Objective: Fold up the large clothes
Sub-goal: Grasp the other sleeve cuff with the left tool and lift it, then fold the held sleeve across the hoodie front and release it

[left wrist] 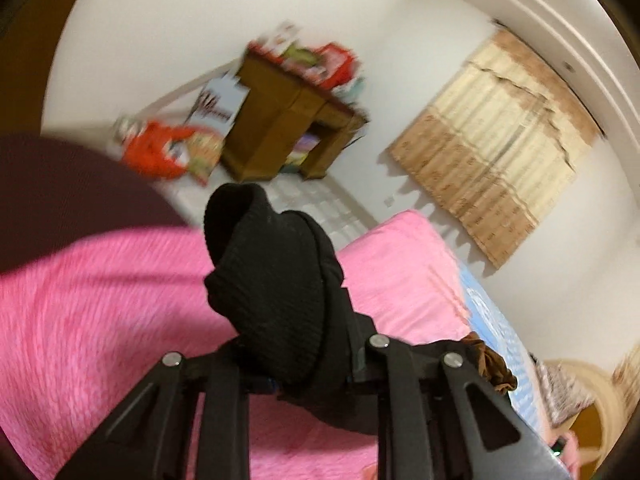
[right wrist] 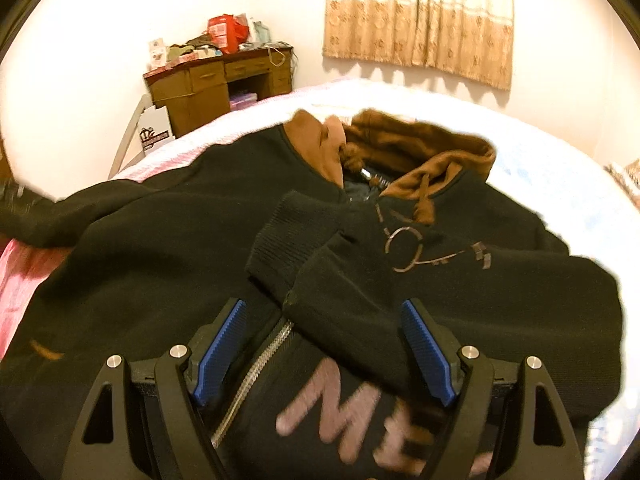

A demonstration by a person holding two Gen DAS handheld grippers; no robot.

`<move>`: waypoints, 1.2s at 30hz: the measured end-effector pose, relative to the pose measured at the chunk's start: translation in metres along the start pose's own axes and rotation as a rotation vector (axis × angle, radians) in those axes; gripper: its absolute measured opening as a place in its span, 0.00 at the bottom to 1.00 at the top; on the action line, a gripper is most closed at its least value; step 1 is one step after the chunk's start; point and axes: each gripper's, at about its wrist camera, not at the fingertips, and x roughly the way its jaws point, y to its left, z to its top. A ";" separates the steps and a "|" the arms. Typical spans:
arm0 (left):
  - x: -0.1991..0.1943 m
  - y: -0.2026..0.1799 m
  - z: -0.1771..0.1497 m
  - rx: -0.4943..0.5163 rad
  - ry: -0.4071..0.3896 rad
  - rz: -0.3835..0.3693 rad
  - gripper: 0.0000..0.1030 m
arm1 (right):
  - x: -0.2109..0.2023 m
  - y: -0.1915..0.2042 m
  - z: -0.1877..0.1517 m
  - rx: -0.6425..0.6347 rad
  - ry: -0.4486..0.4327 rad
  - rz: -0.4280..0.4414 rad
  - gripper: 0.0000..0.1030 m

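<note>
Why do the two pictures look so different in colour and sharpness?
Left wrist view: motion-smeared, desk and curtain blurred, cooler light. Right wrist view: mostly sharp, yellow cast, bed washed out; only the jacket lettering blurs. Both bend at the edges.

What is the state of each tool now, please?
Left tool: closed on the black ribbed knit sleeve cuff.
Right tool: open, holding nothing, above the black zip hoodie.
</note>
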 end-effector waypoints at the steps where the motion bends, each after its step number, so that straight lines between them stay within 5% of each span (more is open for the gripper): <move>1: 0.002 -0.006 0.005 0.018 -0.009 -0.007 0.21 | -0.006 0.000 -0.001 -0.005 -0.008 0.002 0.78; 8: 0.003 -0.097 0.031 0.173 -0.085 -0.100 0.21 | -0.052 -0.019 -0.029 0.038 -0.073 -0.001 0.78; 12: 0.000 -0.167 0.015 0.338 -0.119 -0.183 0.21 | -0.051 -0.030 -0.050 0.093 -0.070 -0.012 0.78; 21: 0.013 -0.299 -0.102 0.681 -0.090 -0.374 0.21 | -0.058 -0.063 -0.062 0.272 -0.128 -0.020 0.78; 26: 0.053 -0.324 -0.193 0.844 0.001 -0.354 0.23 | -0.064 -0.091 -0.075 0.421 -0.175 0.020 0.78; 30: 0.072 -0.333 -0.251 0.944 0.162 -0.328 0.38 | -0.065 -0.105 -0.081 0.504 -0.190 0.038 0.78; 32: 0.060 -0.331 -0.264 0.989 0.169 -0.337 0.44 | -0.065 -0.104 -0.081 0.503 -0.193 0.040 0.78; 36: 0.002 -0.321 -0.248 1.022 0.029 -0.397 0.98 | -0.064 -0.105 -0.081 0.509 -0.196 0.049 0.78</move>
